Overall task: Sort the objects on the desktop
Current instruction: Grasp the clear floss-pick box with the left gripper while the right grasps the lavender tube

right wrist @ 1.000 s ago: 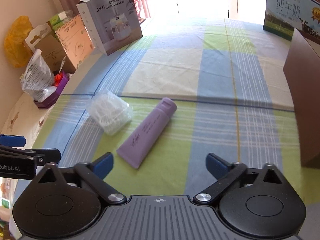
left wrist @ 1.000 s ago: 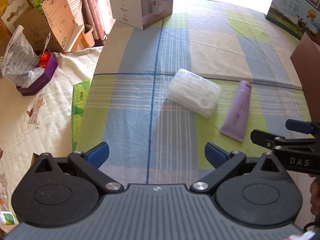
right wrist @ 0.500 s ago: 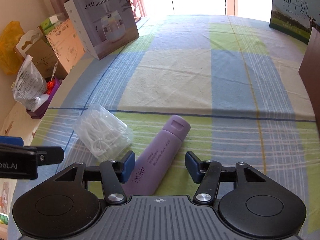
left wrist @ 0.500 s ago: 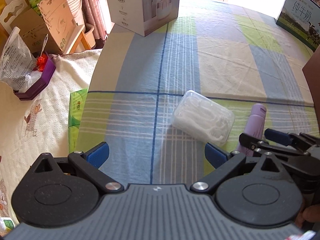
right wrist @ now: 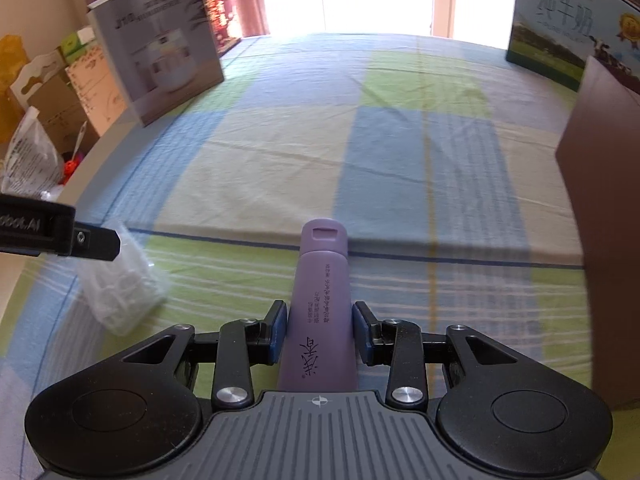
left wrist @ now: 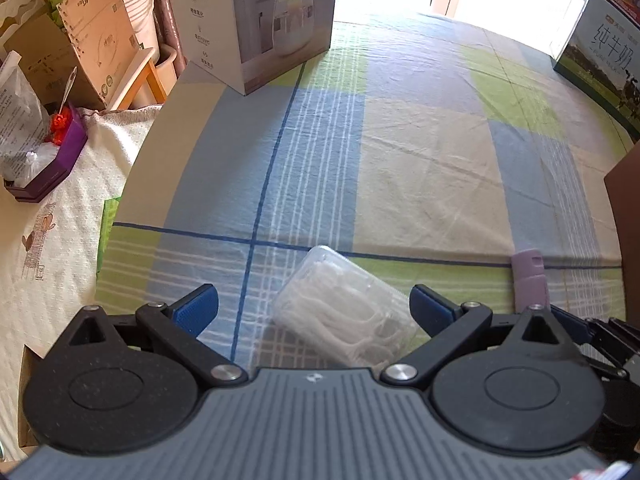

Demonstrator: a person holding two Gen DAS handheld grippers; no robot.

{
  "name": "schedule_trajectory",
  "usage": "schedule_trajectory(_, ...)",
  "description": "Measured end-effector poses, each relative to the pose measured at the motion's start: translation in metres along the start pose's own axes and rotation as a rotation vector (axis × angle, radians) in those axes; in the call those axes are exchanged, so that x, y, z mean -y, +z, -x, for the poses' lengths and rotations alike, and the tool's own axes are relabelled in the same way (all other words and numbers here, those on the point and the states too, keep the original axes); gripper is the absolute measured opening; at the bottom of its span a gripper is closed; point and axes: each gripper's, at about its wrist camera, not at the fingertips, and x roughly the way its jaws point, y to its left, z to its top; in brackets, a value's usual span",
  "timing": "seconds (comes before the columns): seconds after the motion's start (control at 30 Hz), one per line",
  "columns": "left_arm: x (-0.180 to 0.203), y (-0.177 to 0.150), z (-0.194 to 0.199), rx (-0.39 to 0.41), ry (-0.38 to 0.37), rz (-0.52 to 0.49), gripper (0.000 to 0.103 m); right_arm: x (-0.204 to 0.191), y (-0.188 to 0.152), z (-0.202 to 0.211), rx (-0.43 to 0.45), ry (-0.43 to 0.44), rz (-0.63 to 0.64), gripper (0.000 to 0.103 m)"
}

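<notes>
- Humidifier box [right wrist: 160, 68], far left of the purple tube [right wrist: 320, 312]: "J10" print, blurred.
- Left gripper [left wrist: 314, 308]: jaws wide apart around the clear floss-pick case [left wrist: 344, 312], not touching it; arm reads "obot.AI".
- Case lies on the checked surface [right wrist: 360, 152], left of the tube.
- Right gripper [right wrist: 320, 332]: pads against the tube's sides, pinching it.
- Tube: long axis along the fingers, cap pointing away; vertical Chinese print.
- Milk carton [right wrist: 568, 28], far right: "纯牛奶".

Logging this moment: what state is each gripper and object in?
Left gripper: open, its jaws either side of the floss pick box.
Right gripper: closing around the purple tube; contact unclear.
Floss pick box: lid shut, lying flat.
Purple tube: capped, lying on the tablecloth.
</notes>
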Motion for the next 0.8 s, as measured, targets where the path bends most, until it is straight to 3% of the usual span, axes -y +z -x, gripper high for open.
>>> schedule_trajectory(0.17, 0.009, 0.005, -0.019, -0.018, 0.031, -0.027, 0.1, 0.015, -0.004, 0.006, 0.005, -0.015, 0.0, 0.033)
schedule_trajectory(0.4, -0.006, -0.013, -0.014, -0.026, 0.01, -0.069, 0.099, 0.03, -0.012, 0.015, 0.007, -0.003, 0.008, 0.033)
schedule_trajectory(0.53, -0.02, -0.019, -0.014, -0.036, 0.032, -0.088, 0.091, 0.037, -0.015, 0.019, 0.005, 0.003, 0.005, 0.033)
schedule_trajectory(0.63, -0.02, -0.017, -0.015, -0.027, 0.008, -0.112, 0.081, 0.038, -0.014, 0.018, 0.005, 0.003, 0.005, 0.033)
schedule_trajectory(0.73, -0.009, -0.014, -0.019, -0.007, -0.005, -0.186, 0.081, 0.038, -0.013, 0.017, 0.01, -0.007, 0.007, 0.033)
schedule_trajectory(0.8, -0.002, -0.012, -0.024, -0.007, -0.006, -0.236, 0.074, 0.038, -0.01, 0.014, 0.012, -0.01, 0.012, 0.033)
